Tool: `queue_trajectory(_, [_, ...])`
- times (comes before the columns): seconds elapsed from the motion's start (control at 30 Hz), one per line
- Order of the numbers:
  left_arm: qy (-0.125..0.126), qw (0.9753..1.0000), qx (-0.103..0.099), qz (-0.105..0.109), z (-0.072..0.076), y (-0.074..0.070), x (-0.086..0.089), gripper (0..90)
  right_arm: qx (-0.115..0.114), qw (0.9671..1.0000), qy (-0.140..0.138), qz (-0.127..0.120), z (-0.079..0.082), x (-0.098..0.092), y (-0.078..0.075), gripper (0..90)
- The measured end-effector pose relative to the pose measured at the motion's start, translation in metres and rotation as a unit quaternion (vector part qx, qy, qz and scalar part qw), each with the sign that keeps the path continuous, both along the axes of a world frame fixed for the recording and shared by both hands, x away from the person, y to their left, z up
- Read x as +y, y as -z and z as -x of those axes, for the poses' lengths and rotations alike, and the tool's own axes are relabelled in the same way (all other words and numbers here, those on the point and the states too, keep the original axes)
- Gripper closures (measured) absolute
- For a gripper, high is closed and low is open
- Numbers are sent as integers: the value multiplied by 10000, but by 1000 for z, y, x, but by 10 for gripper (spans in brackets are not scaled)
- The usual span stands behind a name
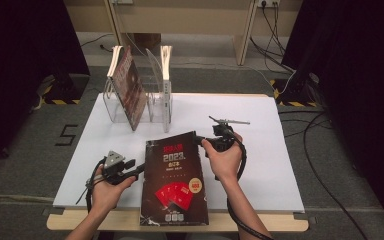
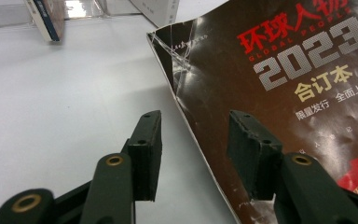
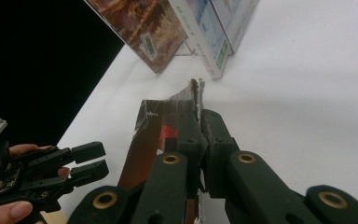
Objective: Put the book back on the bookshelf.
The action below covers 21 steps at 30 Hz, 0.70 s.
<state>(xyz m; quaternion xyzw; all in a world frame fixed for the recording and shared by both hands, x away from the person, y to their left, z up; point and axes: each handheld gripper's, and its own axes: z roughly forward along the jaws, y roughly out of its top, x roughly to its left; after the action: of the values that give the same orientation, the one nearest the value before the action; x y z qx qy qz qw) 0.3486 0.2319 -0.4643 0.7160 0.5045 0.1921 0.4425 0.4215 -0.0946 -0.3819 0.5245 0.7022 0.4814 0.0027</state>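
Observation:
A dark magazine with "2023" on its cover lies on the white table top, its near end over the front edge. My right gripper is shut on the magazine's right edge near the far corner; in the right gripper view the jaws pinch the thin edge of the magazine, which looks slightly raised there. My left gripper is open at the magazine's left edge. In the left gripper view its jaws stand apart on either side of the edge of the magazine.
A clear rack stands at the back left of the table. It holds a leaning red-brown book and an upright white book. Dark curtains and cables surround the table. The right gripper view also shows the left gripper.

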Motion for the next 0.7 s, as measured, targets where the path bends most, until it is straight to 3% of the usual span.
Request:
queue_trajectory(0.4, [-27, 9999, -89, 97, 2, -9, 2, 513, -447, 9990, 50, -57, 5, 11, -24, 875])
queue_trajectory(0.7, [-64, 9996, -232, 162, 3, -19, 5, 495, -872, 9961, 45, -98, 6, 26, -41, 875])
